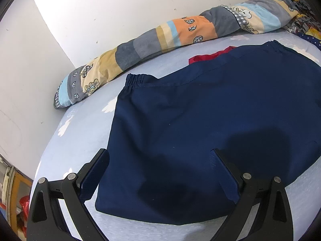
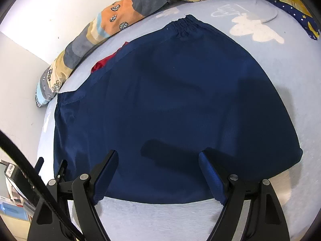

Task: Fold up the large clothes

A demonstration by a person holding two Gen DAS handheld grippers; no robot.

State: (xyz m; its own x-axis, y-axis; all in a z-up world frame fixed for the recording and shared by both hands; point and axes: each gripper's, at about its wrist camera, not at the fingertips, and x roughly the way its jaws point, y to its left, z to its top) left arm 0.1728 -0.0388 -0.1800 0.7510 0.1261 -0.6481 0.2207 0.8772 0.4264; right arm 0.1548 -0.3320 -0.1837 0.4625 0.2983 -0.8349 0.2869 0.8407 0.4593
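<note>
Patchwork quilt [image 1: 180,34] rolled along white wall [image 1: 100,10]

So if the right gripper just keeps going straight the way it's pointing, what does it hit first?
Most likely the navy garment: the open right gripper points over its near edge, so the fingers should meet that cloth on the light blue bedsheet. Its height above the cloth is unclear.

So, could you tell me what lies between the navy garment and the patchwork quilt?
In the left wrist view, red cloth on pale blue sheet.
</note>
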